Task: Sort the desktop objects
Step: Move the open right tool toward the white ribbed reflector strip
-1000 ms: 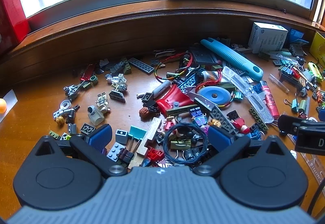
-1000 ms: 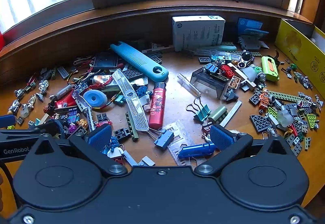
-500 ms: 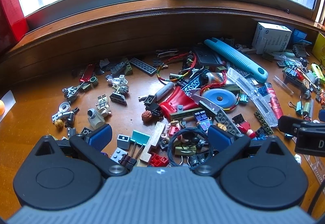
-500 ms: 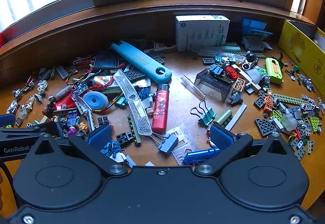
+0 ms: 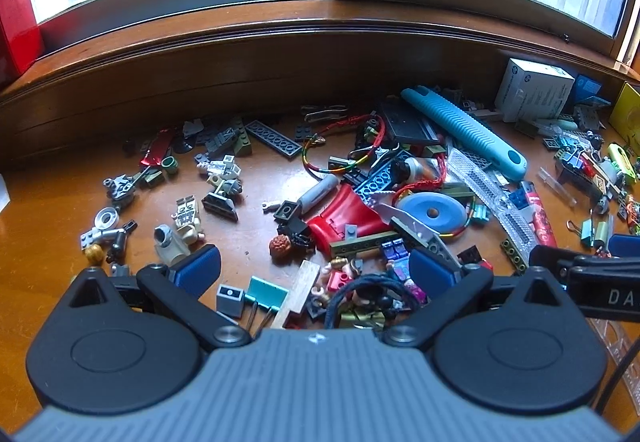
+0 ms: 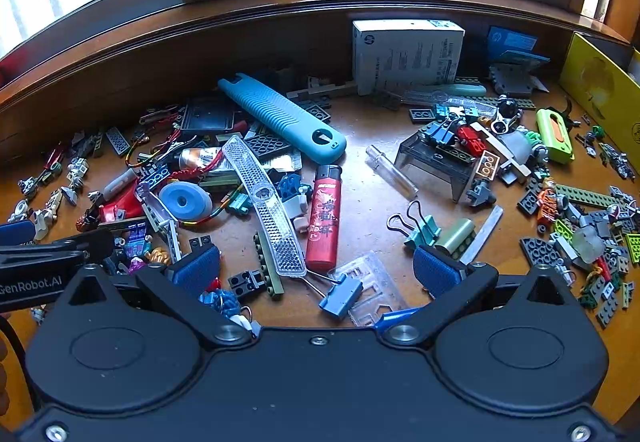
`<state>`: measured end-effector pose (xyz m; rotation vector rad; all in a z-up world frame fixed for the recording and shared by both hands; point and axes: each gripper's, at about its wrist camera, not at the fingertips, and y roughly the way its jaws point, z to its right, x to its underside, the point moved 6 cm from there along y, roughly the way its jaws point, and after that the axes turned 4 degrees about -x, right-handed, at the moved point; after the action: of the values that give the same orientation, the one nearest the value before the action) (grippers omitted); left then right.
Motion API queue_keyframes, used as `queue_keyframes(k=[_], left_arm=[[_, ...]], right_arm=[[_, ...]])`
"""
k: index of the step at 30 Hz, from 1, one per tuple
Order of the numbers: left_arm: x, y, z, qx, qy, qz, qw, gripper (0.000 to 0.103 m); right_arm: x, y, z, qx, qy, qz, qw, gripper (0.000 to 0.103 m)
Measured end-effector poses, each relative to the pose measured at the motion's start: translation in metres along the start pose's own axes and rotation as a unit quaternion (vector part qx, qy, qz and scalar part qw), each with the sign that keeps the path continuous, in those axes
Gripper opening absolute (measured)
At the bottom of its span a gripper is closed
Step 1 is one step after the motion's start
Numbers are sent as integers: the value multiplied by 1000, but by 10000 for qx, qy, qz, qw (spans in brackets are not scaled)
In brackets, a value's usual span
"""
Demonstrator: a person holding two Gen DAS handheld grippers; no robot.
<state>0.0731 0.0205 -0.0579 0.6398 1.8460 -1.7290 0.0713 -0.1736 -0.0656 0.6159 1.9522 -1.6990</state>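
Hovering over a cluttered wooden desk (image 5: 248,226) below a window, two handheld grippers both have their blue-padded jaws spread wide with nothing between them. The left gripper (image 5: 314,272) sits above a heap of small toy pieces: a teal binder clip (image 5: 267,292) and a pale wooden block (image 5: 300,292) lie side by side between its fingers, with a dark blue cord loop (image 5: 360,286) just to their right. Farther ahead lie a red curved plastic piece (image 5: 344,215), a round brown bead (image 5: 281,246) and a light blue tape disc (image 5: 432,207). A long teal utility knife (image 5: 464,131) lies diagonally near the back.

The right gripper (image 6: 316,268) is poised over a red lighter (image 6: 325,217), which lies beside a long clear reflector strip (image 6: 264,201). A blue binder clip (image 6: 342,296) rests between its fingers on a clear plastic stencil (image 6: 372,286). A teal binder clip (image 6: 420,230) and an olive cylinder (image 6: 456,236) lie near its right finger. A white HP box (image 6: 406,55) stands against the back wall, with building bricks (image 6: 580,238) scattered at right. The left gripper's arm (image 6: 44,262) shows at the left edge.
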Motion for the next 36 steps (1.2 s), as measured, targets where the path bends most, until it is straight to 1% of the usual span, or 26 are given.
queue_keyframes(k=[7,10,12,15,16,19,23,27,31,35,36], left_arm=[[0,19,-2,-1,98,63,9999,103],[-1,27,1,78,212,80,9997,103],[-1,30,3,153,252,142,9995,103],[-4,36,5,256,274,193,9991,103],[-5,38,4,285,255,188,9991,103],[-4,45,0,528,34,107,9985,103],[-4,47,1,609,181,246,9977,103],[-4,47,0,702,248,291,9968,103],[-2,45,0,758,291,385,9960,103],[0,39,-7,631,92,228,9977,103],[1,37,-9,637,74,244,9976,103]], right_arm=[[-2,16,-4,-131,-48,-54,9999,103],[-2,23,-6,-157,-132,-80,9998,103],[-2,28,-6,-259,-145,-96,9995,103],[-2,36,-4,-374,-30,-195,9991,103],[-2,39,-2,-369,11,-239,9990,103],[-3,43,-1,-233,-75,-195,9995,103],[-2,46,2,-87,-159,-116,9998,103],[-2,48,5,72,-236,-58,9997,103],[-2,48,7,49,-296,-17,9995,103],[0,47,7,3,-366,-14,9993,103],[-1,47,7,-10,-370,-28,9993,103]])
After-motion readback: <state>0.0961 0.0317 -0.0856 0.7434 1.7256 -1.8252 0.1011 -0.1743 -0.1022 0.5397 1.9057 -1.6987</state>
